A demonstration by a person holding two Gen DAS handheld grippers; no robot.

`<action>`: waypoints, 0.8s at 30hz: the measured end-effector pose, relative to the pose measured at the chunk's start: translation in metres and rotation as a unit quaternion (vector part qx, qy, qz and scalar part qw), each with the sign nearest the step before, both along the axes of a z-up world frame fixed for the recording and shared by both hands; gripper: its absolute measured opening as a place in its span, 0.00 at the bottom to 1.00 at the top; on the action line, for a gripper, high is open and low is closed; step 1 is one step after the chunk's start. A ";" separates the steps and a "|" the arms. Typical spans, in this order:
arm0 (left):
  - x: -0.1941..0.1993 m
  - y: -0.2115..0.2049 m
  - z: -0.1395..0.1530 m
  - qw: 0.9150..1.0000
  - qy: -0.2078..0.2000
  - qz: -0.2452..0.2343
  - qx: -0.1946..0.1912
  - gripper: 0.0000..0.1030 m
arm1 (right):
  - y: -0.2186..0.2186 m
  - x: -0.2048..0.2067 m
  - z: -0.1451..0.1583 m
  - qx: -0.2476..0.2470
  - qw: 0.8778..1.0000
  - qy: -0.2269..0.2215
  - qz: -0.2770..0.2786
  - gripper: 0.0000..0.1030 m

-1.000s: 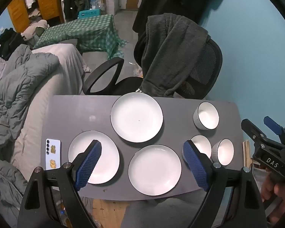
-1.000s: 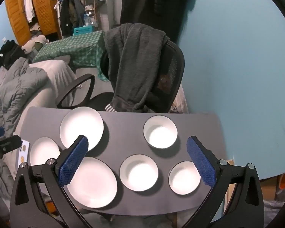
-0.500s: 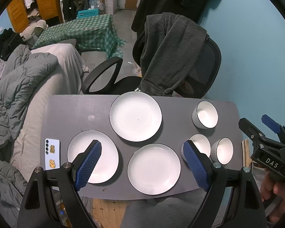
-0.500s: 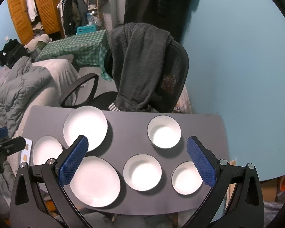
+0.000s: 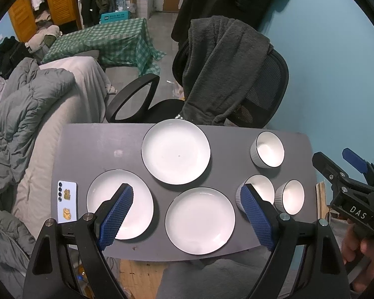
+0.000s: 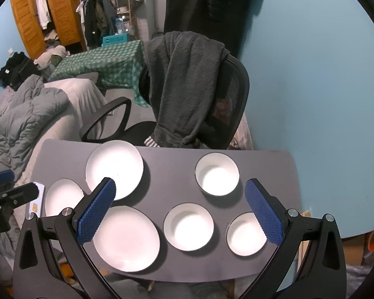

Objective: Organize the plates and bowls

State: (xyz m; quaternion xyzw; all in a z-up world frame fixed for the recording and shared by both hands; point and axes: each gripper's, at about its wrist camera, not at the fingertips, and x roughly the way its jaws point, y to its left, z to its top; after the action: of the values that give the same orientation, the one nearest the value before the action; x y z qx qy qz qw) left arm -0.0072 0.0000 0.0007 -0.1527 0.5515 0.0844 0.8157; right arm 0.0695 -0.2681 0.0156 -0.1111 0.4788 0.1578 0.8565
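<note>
Three white plates lie on the grey table (image 5: 92, 147): a far plate (image 5: 175, 150), a left plate (image 5: 107, 194) and a near plate (image 5: 199, 220). Three white bowls stand to the right: a far bowl (image 5: 268, 149), a middle bowl (image 5: 261, 186) and a right bowl (image 5: 290, 196). My left gripper (image 5: 187, 193) hovers open above the near table edge, holding nothing. In the right wrist view the plates (image 6: 114, 165) (image 6: 126, 238) and bowls (image 6: 217, 174) (image 6: 188, 226) (image 6: 245, 234) sit below my right gripper (image 6: 178, 186), which is open and empty.
A phone (image 5: 66, 201) lies at the table's left edge. An office chair (image 5: 236, 94) draped with a dark garment stands behind the table. A bed with grey bedding (image 5: 25, 112) runs along the left. A hand (image 5: 361, 251) holds the right gripper's body beside the table's right edge.
Both grippers have drifted slightly, so the table sits a little lower and nearer in the views. Plates and bowls have not moved. Both jaws stay open.
</note>
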 end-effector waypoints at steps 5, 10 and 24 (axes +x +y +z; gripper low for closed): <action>0.000 0.000 0.000 1.000 0.000 0.000 -0.001 0.86 | 0.001 0.000 0.001 -0.001 1.000 0.001 0.001 0.99; -0.001 0.000 0.000 1.000 0.001 0.001 -0.001 0.86 | 0.003 -0.002 0.001 -0.002 1.000 0.002 0.003 0.99; -0.002 0.000 -0.001 1.000 0.004 0.001 -0.003 0.86 | 0.003 -0.003 0.000 -0.002 1.000 0.004 0.005 0.99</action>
State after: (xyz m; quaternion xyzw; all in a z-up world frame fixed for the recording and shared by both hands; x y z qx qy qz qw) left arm -0.0091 0.0001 -0.0006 -0.1556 0.5551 0.0844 0.8127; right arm 0.0668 -0.2650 0.0161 -0.1145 0.4817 0.1619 0.8536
